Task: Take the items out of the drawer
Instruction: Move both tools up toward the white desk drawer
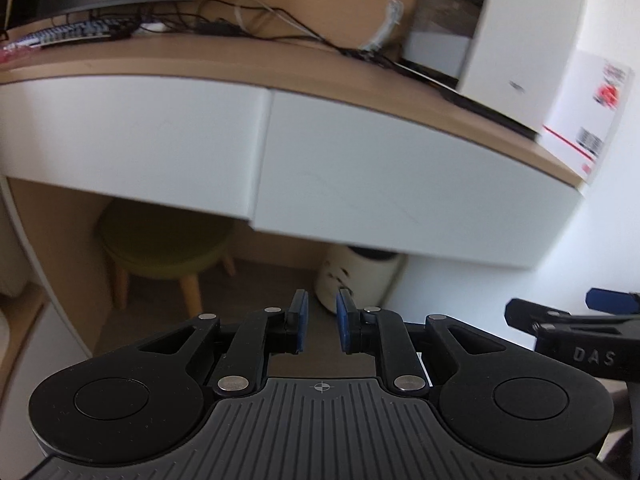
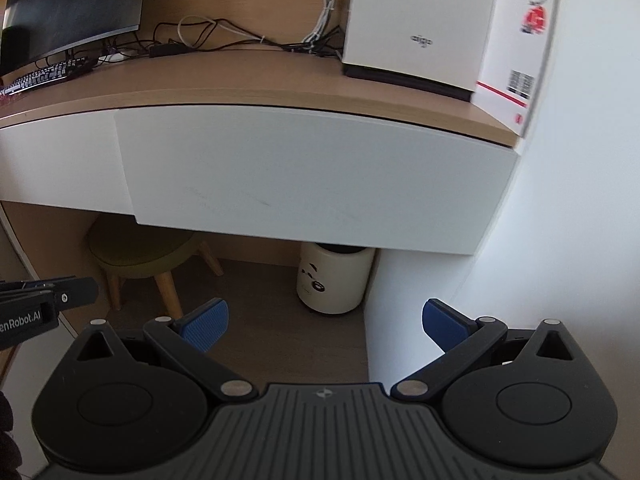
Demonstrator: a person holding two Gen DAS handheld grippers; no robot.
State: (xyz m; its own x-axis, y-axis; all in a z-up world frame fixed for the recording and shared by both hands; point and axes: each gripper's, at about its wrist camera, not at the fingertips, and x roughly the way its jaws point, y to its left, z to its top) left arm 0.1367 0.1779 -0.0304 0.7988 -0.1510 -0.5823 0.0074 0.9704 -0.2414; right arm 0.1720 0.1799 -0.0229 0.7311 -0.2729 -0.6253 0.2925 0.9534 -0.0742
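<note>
Two white drawer fronts sit shut under a wooden desktop. The right drawer [image 1: 400, 184] [image 2: 312, 176] is the wider one, and the left drawer [image 1: 132, 136] [image 2: 60, 164] lies beside it. Neither shows a handle, and their contents are hidden. My left gripper [image 1: 320, 320] hangs below and in front of the right drawer, its blue pads a narrow gap apart with nothing between them. My right gripper [image 2: 326, 324] is spread wide open and empty, also low in front of the right drawer. Each gripper's tip shows at the edge of the other's view.
Under the desk stand a green stool [image 2: 140, 248] and a cream bin [image 2: 336, 280]. On the desktop [image 2: 240, 76] are a monitor [image 2: 72, 8], a keyboard [image 2: 40, 76], tangled cables [image 2: 240, 36] and a white box [image 2: 420, 24]. A white wall [image 2: 560, 240] closes the right side.
</note>
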